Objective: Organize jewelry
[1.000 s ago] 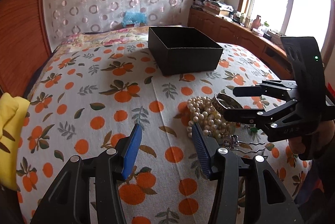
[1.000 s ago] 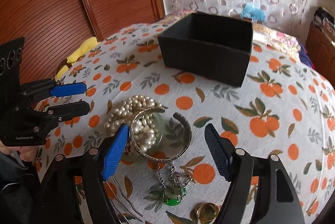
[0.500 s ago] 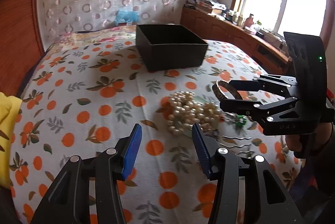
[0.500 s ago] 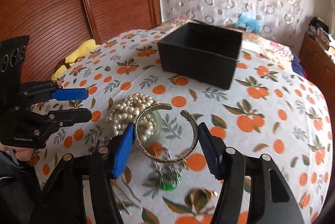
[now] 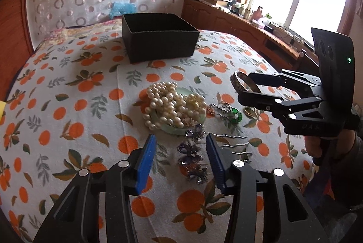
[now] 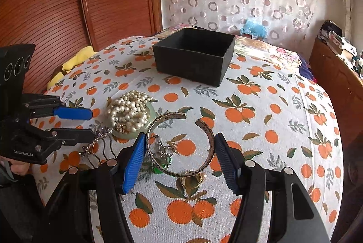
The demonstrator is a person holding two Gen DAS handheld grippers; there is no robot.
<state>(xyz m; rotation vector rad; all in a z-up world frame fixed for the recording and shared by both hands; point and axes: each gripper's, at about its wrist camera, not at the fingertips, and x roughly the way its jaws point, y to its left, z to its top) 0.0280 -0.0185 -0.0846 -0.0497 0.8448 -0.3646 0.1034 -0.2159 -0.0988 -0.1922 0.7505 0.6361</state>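
Observation:
My right gripper [image 6: 179, 161] is shut on a silver cuff bangle [image 6: 156, 127] and holds it above the bedspread; both show in the left wrist view, gripper [image 5: 245, 88] and bangle [image 5: 236, 81]. An open black box [image 6: 192, 61] stands further back, also in the left wrist view [image 5: 158, 43]. A pile of pearls [image 5: 168, 104] lies on a pale green bangle [image 5: 174, 129]. My left gripper [image 5: 180, 152] is open, low over a purple crystal hairpin [image 5: 192, 156]. A green pendant [image 5: 236, 113] and a gold ring [image 6: 192, 179] lie near.
The jewelry lies on a bed with an orange-print cover [image 5: 68, 106]. A yellow cloth [image 6: 74, 61] lies at the left edge by the wooden headboard [image 6: 90, 4]. A wooden cabinet [image 5: 249, 31] with clutter runs under the window on the right. Silver hairpins [image 5: 233, 140] lie by the crystal piece.
My right gripper closed on the cuff bangle and lifted it off the pile. My left gripper moved in over the crystal hairpin, still open.

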